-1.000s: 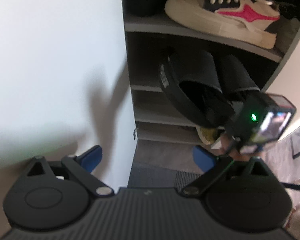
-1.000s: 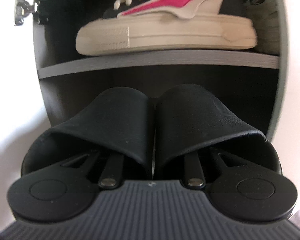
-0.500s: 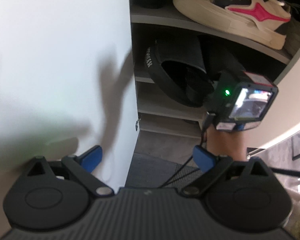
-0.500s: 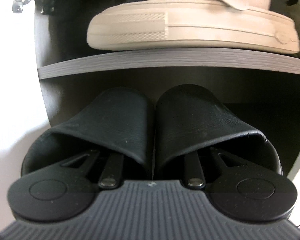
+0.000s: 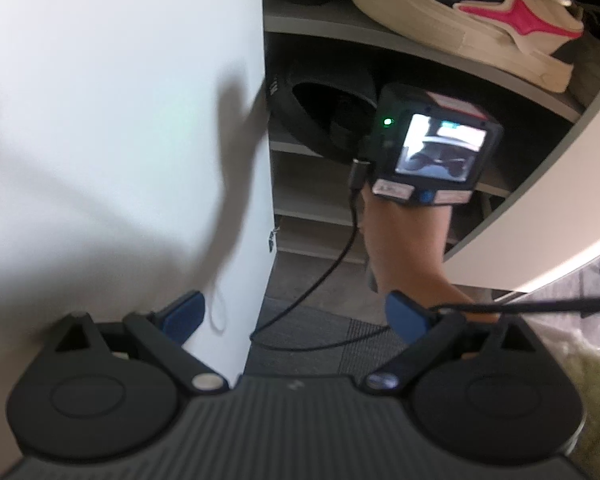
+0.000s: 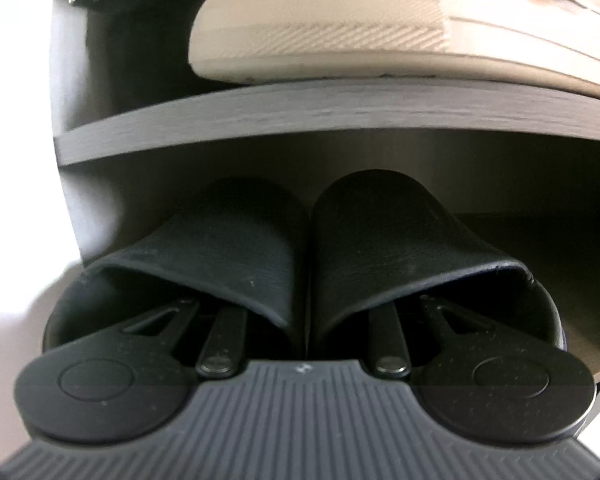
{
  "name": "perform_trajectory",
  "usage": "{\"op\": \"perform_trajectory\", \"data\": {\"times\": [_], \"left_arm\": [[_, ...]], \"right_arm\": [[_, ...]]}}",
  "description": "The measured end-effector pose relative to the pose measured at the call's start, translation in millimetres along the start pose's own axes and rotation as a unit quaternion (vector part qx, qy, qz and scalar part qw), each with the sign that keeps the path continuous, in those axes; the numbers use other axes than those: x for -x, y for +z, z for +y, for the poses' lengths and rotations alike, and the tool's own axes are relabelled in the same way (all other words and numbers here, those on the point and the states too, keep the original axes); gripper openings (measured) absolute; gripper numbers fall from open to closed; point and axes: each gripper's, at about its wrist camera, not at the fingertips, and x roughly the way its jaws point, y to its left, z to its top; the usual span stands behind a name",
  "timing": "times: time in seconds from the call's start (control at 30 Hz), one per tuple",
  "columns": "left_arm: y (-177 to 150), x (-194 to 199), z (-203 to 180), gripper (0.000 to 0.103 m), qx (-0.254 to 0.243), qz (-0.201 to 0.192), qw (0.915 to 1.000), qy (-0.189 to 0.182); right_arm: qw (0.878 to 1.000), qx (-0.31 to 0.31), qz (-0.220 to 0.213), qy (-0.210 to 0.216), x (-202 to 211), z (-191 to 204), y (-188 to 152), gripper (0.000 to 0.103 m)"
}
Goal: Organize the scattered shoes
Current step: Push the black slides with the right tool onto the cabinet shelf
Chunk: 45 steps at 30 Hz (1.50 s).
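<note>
While the right gripper has one finger inside each of the two black slippers and clamps their inner walls together, the pair sits under the grey shelf. At twelve o'clock above it rests a cream sneaker. The left gripper stands apart and empty beside the white door

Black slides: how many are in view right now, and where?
2. The left slide and the right slide sit side by side, touching, in the right gripper, its fingers tucked inside them, entering the cabinet below the shelf holding the sneaker. Others may be hidden.
</note>
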Motion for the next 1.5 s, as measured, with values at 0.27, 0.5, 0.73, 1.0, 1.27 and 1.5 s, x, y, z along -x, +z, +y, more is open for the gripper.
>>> {"op": "perform_trajectory", "data": {"times": [0.27, 0.5, 0.73, 1.0, 1.27, 1.5], "left_arm": [[1.6, -3.6, 3.3, 0.098, 0.004, 0.005, 1.0000, -0.006], [4.0, -13.0, 5.5, 0.098, -0.002, 0.010, 0.9999, -0.009], [1.4, -15.0, 6.9, 0.098, -0.001, 0.012, 0.9998, -0.016], [5.1, -14.4, 8.6, 0.098, 0.009, 0.012, 0.9997, -0.021], [9.8, -15.6, 10.9, 0.098, 0.014, 0.011, 0.9997, -0.015], [6.1, -11.8, 12.1, 0.098, 0.014, 0.011, 0.9998, -0.008]], "right_arm": [[1.000, 0.023, -0.011, -0.008, -12.2, 4.9, -12.0, 0.027], [0.999, 0.038, -0.020, -0.019, -42.2, 6.8, -12.9, 0.027], [0.998, 0.063, -0.019, -0.019, -64.5, 11.5, -12.2, 0.030], [0.998, 0.064, -0.008, -0.029, -65.3, -0.5, -15.9, 0.051], [0.998, 0.064, 0.014, -0.013, -30.9, -9.9, -22.0, 0.083], [0.998, 0.060, 0.017, -0.007, -42.2, -4.0, -20.4, 0.083]]}}
